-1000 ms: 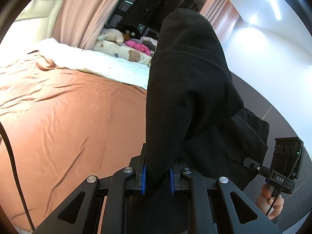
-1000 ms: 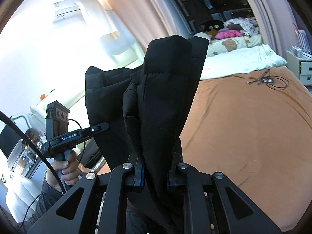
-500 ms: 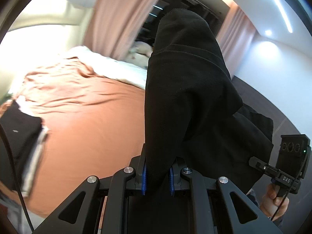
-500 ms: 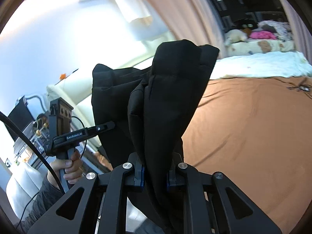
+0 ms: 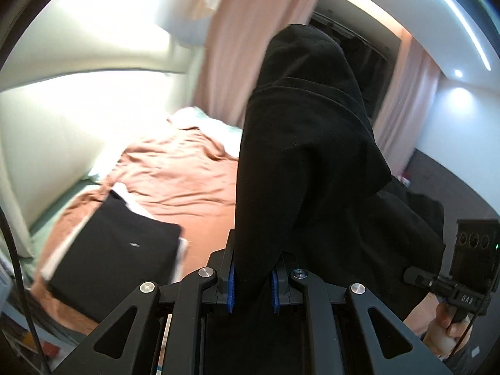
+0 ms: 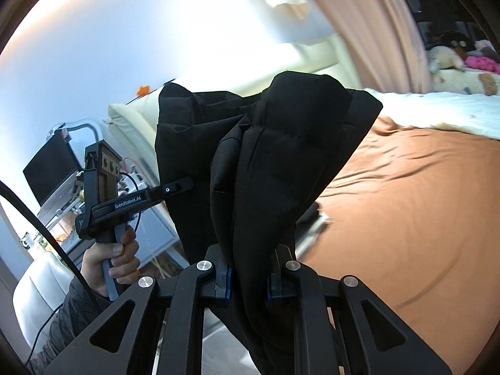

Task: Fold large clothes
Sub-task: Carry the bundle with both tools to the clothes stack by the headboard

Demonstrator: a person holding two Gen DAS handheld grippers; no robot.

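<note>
Black garment [image 5: 306, 156] hanging bunched above bed [image 5: 193, 172], long axis vertical, left gripper [image 5: 252, 282] and right gripper [image 6: 248, 281] both clamping fabric. Folded black pile [image 5: 115, 250] lying near bed's edge; brown sheet [image 6: 422, 203] beyond lying bare.

black garment [image 5: 306, 162] hiding much of bed [image 5: 187, 175], curtains [image 5: 247, 40] blurred

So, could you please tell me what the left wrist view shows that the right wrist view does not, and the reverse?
Only the left wrist view shows the folded black stack on the bed and the left gripper at its grip. Only the right wrist view shows the soft toys, the laptop and the right gripper at its grip. Both show the black garment, clamped by each gripper, and the orange sheet.
</note>
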